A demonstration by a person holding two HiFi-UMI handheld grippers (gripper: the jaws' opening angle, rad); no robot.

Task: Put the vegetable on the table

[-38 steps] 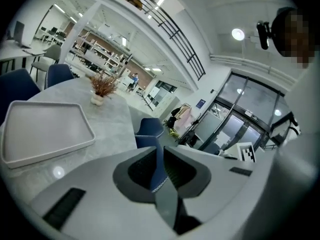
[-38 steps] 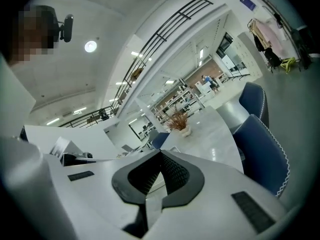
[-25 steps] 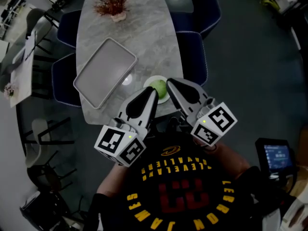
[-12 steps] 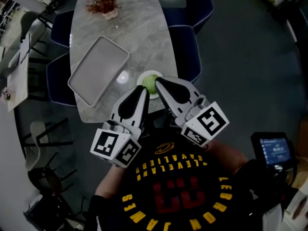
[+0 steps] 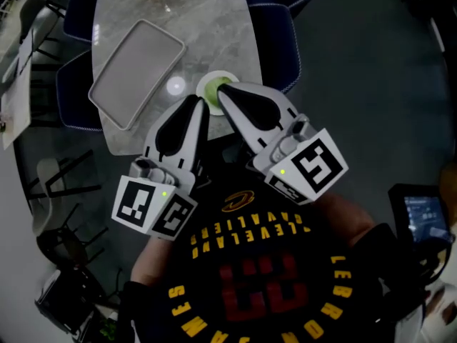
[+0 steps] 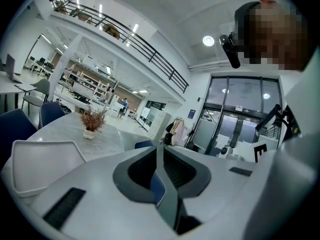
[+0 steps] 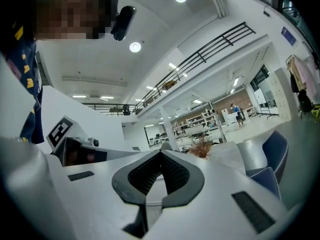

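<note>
Vegetable, green and round, sits on a white plate at the near edge of the table, in the upper middle of the head view, with the tray near it on the left. The right gripper overlaps the vegetable with its tip in that frame, jaws pressed together on nothing. The left gripper lies just beside it, lower left, its jaws likewise together and empty.
</note>
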